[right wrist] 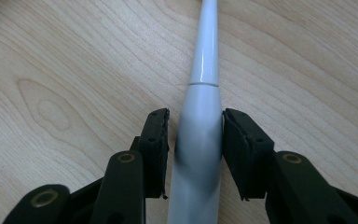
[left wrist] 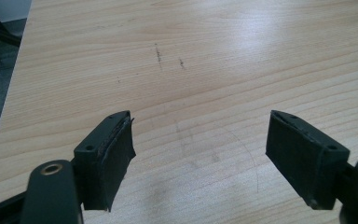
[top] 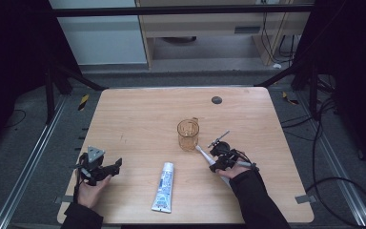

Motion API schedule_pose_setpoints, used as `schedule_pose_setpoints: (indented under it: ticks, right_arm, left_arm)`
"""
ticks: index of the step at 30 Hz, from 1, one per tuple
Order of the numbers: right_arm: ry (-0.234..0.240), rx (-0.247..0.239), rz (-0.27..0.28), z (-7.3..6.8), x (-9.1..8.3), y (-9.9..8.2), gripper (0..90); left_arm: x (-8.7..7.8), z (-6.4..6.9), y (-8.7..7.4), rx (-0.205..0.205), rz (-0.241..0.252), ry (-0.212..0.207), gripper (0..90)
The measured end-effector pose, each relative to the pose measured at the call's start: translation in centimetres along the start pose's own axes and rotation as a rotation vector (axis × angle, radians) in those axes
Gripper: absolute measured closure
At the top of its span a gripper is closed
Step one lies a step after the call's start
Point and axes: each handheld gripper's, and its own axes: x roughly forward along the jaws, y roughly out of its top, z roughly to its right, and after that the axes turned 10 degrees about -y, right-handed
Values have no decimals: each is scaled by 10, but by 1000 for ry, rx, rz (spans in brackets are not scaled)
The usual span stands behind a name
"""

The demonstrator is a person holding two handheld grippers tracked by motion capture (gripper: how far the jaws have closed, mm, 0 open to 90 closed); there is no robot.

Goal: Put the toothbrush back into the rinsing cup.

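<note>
Your left tool [top: 116, 168] rests at the near left of the tabletop [top: 138, 119], its jaws spread wide over bare wood with nothing between them (the left gripper view shows a broad gap). Next to the right, a toothpaste tube [top: 164, 186] lies flat near the front edge, cap end pointing away from you. Beyond it, about mid-table, stands an amber translucent cup [top: 188, 134], upright, with its handle on the far side; nothing can be seen inside it. Just right of the cup lies a white electric toothbrush [top: 203, 154], its slim neck pointing toward the cup's base and its thicker handle toward you. Your right tool [top: 218, 162] straddles that handle: in the right gripper view the toothbrush [right wrist: 200, 140] runs up between the two pads [right wrist: 154, 144], one pad touching its side and the other just beside it with a thin gap, so the grip is not fully pressed. A dark round disc [top: 216, 100] sits at the far edge.
</note>
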Motion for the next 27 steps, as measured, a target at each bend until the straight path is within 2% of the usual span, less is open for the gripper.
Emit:
schedule_pose_setpoints:
  ticks: [18,27]
  right_arm:
    - [-11,17,-17,1,2,-1,671]
    - [4,35,6,4,-10,-3,673]
  left_arm:
    - [0,0,0,-1,-2,-3,222]
    - [0,1,0,-1,-2,-4,222]
